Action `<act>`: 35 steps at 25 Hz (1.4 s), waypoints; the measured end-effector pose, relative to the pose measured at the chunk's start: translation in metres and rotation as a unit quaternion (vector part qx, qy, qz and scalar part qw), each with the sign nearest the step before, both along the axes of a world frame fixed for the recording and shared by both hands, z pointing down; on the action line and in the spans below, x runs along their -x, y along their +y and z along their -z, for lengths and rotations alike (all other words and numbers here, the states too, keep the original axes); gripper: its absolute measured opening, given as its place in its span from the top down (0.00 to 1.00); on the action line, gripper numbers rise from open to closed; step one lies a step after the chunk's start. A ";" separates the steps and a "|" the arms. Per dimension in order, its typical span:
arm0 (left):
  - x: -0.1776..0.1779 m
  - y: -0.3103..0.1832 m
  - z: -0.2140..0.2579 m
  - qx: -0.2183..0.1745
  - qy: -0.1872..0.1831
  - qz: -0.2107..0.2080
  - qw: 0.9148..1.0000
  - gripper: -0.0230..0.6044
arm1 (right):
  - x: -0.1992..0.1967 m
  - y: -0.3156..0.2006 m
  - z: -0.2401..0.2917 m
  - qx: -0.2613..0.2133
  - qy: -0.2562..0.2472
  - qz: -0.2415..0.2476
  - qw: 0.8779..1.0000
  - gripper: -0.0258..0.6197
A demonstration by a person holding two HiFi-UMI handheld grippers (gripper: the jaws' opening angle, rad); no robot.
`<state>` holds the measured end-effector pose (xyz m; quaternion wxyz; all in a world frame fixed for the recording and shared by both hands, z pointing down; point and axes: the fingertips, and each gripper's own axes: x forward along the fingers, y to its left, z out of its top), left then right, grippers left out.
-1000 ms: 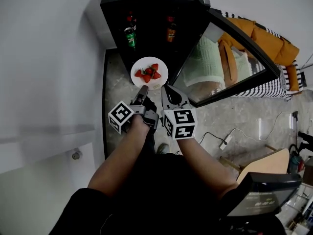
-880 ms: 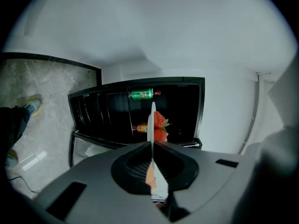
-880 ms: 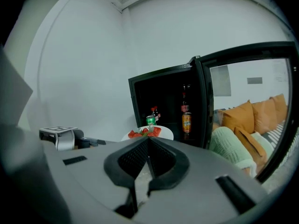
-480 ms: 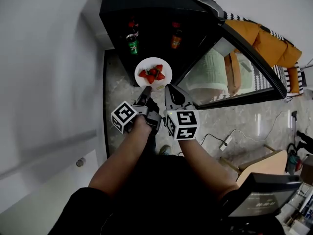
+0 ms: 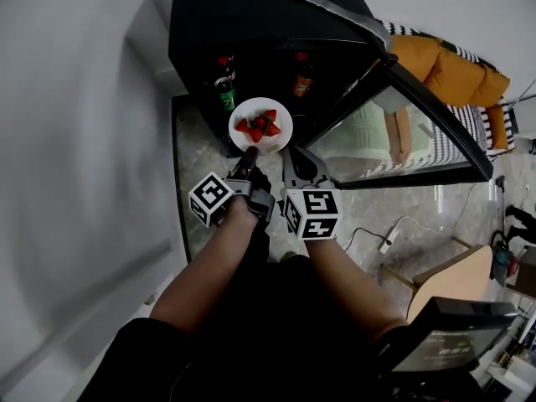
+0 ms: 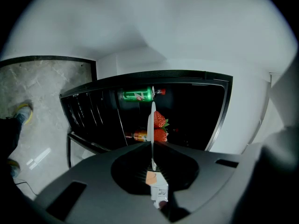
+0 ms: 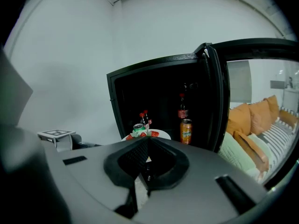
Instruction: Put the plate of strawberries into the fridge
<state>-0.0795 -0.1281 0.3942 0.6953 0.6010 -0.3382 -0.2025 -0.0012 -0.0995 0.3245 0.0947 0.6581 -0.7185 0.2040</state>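
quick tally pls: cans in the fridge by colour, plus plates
green cans: 1
orange cans: 1
plates: 1
total: 3

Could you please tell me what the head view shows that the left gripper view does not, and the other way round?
Only the head view shows the person's forearms, the right tool, the sofa with orange cushions, and the round top face of the plate. Only the left gripper view shows the left tool shut on the plate's rim, with the plate seen edge-on. Both views show the strawberries, the green can and the open black fridge.
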 end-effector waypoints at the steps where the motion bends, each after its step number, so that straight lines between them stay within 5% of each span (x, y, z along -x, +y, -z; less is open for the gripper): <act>1: 0.001 -0.003 -0.002 0.002 0.000 -0.004 1.000 0.94 | 0.000 -0.003 -0.001 0.001 0.001 -0.004 1.000 0.95; 12: -0.005 -0.028 -0.023 0.014 -0.004 -0.028 1.000 0.94 | -0.008 -0.021 -0.020 0.015 0.009 -0.012 1.000 0.95; 35: -0.046 -0.067 -0.092 0.005 0.011 0.013 1.000 0.94 | -0.044 -0.071 -0.103 0.013 -0.006 0.047 0.999 0.95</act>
